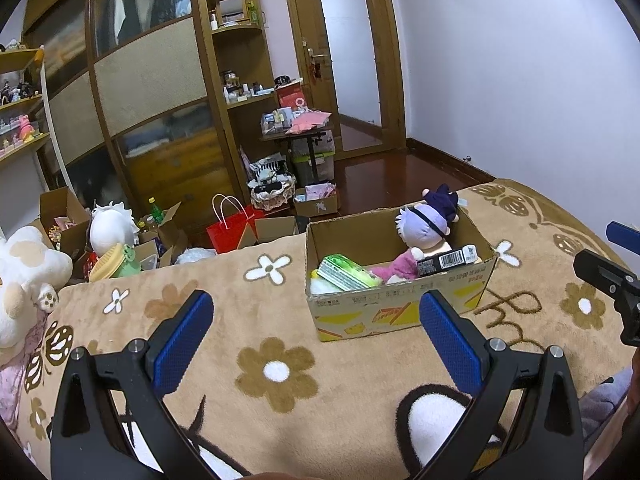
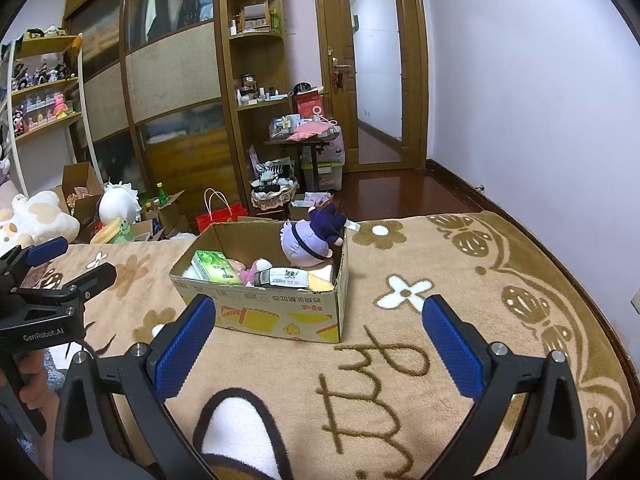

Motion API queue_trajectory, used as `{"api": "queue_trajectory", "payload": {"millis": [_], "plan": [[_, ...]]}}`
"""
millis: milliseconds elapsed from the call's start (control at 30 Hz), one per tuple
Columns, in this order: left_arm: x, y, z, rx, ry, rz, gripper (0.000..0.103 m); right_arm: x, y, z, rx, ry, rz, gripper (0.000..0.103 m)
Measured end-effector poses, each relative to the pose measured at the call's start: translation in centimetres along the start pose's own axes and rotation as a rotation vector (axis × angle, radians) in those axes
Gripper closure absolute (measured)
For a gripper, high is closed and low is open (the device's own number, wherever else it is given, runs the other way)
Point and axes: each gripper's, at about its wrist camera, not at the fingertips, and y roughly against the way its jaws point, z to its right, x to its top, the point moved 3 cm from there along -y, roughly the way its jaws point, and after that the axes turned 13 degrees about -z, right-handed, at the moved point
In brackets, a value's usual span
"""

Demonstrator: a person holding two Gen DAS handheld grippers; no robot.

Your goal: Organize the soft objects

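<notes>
A cardboard box [image 1: 400, 312] stands on the flowered tan blanket on the bed; it also shows in the right wrist view [image 2: 280, 314]. In it sit a purple-haired plush doll [image 1: 426, 226] [image 2: 308, 242], a green tissue pack [image 1: 348, 272] [image 2: 216, 266], a pink soft toy [image 1: 400, 266] and a black barcoded pack [image 1: 448, 260] [image 2: 282, 278]. My left gripper [image 1: 316, 328] is open and empty, low over the blanket just short of the box. My right gripper [image 2: 320, 336] is open and empty, in front of the box's right corner. Each gripper shows at the edge of the other's view.
A white-and-tan plush [image 1: 24, 276] [image 2: 38, 218] lies at the bed's left end. Beyond the bed are open boxes, a white-haired plush head [image 1: 110, 228], a red paper bag [image 1: 232, 232], a wardrobe, shelves, a cluttered small table [image 1: 296, 128] and a door.
</notes>
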Motion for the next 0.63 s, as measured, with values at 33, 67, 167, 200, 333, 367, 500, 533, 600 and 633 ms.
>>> {"api": "queue_trajectory", "payload": {"millis": [33, 67, 167, 200, 333, 367, 500, 533, 600, 633], "plan": [[0.02, 0.0, -0.04, 0.001, -0.001, -0.001, 0.001, 0.04, -0.03, 0.01, 0.002, -0.001, -0.001, 0.0], [0.06, -0.01, -0.01, 0.001, -0.001, -0.001, 0.001, 0.06, -0.02, 0.02, 0.001, -0.001, -0.001, 0.0], [0.04, -0.01, -0.03, 0.002, -0.001, -0.001, 0.001, -0.05, -0.1, 0.08, 0.003, -0.003, -0.001, 0.0], [0.11, -0.02, 0.02, 0.002, -0.001, 0.0, 0.001, 0.0, -0.09, 0.11, 0.0, -0.002, -0.002, 0.0], [0.11, -0.13, 0.04, 0.003, 0.002, 0.0, 0.001, -0.05, -0.09, 0.08, 0.001, 0.0, -0.002, 0.0], [0.09, -0.13, 0.01, 0.003, 0.002, 0.0, 0.001, 0.02, -0.08, 0.11, 0.001, -0.001, -0.002, 0.0], [0.06, -0.1, -0.03, 0.001, 0.003, 0.001, 0.001, -0.04, -0.05, 0.08, -0.001, -0.001, -0.001, 0.0], [0.06, -0.11, -0.03, 0.001, 0.002, 0.001, 0.001, 0.01, -0.07, 0.08, 0.0, -0.001, -0.002, 0.0], [0.1, -0.11, -0.03, 0.004, 0.0, -0.001, 0.001, -0.02, -0.07, 0.08, -0.001, -0.002, -0.001, 0.0], [0.06, -0.1, -0.04, 0.006, -0.001, -0.001, 0.001, 0.02, -0.07, 0.07, 0.001, -0.002, -0.002, 0.0]]}}
